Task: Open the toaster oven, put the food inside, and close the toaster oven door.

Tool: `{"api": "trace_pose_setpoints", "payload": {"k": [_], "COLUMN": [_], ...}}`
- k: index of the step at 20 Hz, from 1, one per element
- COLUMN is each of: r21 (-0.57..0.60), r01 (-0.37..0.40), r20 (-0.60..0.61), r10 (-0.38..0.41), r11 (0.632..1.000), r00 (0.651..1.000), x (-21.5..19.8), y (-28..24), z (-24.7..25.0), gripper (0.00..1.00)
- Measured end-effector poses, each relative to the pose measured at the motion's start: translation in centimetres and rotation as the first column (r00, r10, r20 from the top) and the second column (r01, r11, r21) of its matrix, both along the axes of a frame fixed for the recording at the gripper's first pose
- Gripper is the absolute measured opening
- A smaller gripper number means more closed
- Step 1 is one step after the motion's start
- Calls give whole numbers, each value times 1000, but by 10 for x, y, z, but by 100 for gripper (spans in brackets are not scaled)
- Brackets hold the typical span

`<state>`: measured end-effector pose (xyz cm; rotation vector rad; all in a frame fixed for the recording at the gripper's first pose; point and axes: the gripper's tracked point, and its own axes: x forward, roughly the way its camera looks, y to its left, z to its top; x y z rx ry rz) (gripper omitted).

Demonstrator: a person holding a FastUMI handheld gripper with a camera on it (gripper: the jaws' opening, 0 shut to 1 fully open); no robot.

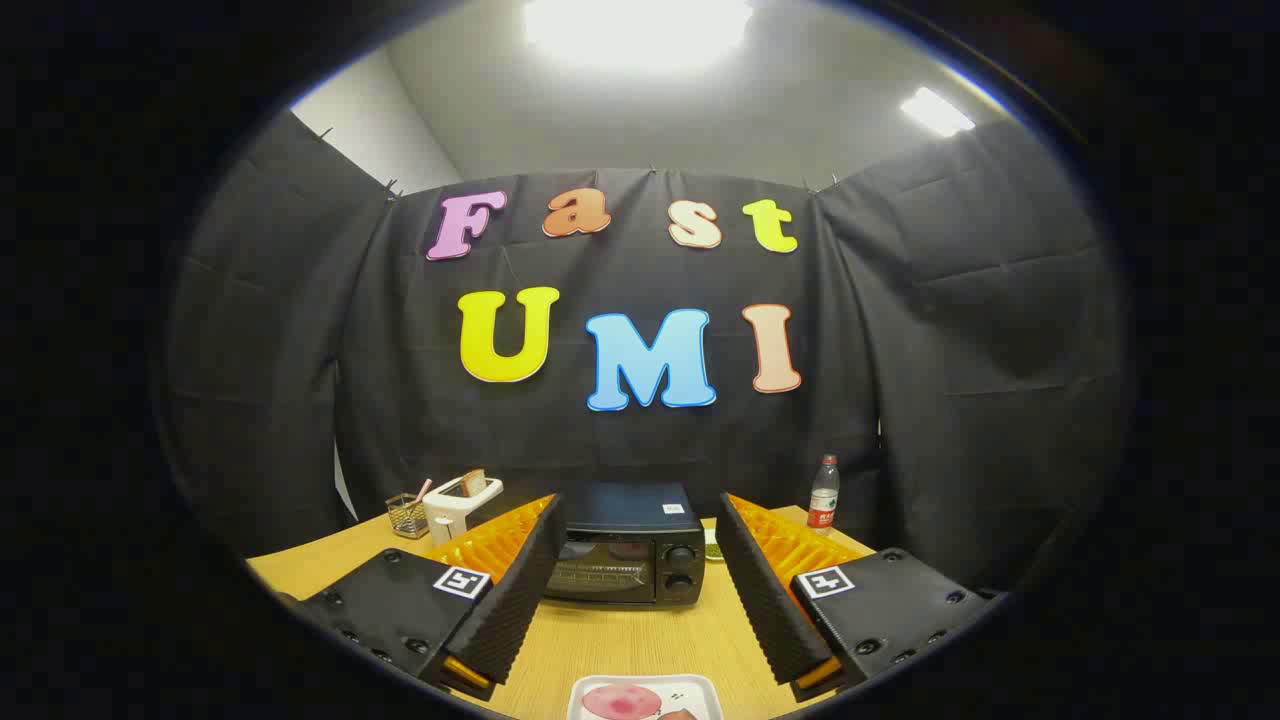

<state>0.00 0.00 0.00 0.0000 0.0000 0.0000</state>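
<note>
Table point(620, 640): wooden, inside booth.
Oven point(628, 545): door closed, beyond the fingers.
Food point(622, 701): on tray point(700, 690) below the fingers.
Gripper point(632, 590): spread wide, empty.
Risk: fingers may slip off the door handle.

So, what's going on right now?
Gripper open, empty. Oven ahead, door shut. Food tray near the fingers. Nothing in the way.

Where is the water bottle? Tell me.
The water bottle stands on the table near the black cloth wall, beyond the open gripper and right of the toaster oven.
</note>
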Motion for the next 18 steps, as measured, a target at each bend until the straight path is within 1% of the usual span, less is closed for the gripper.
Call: {"api": "trace_pose_setpoints", "payload": {"k": [9, 18], "r21": [-29, -9], "r01": [-53, -58], "r20": [-18, -24], "r10": [53, 58], "r11": [998, 998], "r00": [998, 998], "x": [-3, 4], "y": [26, 29], "z": [-9, -12], "gripper": [96, 96]}}
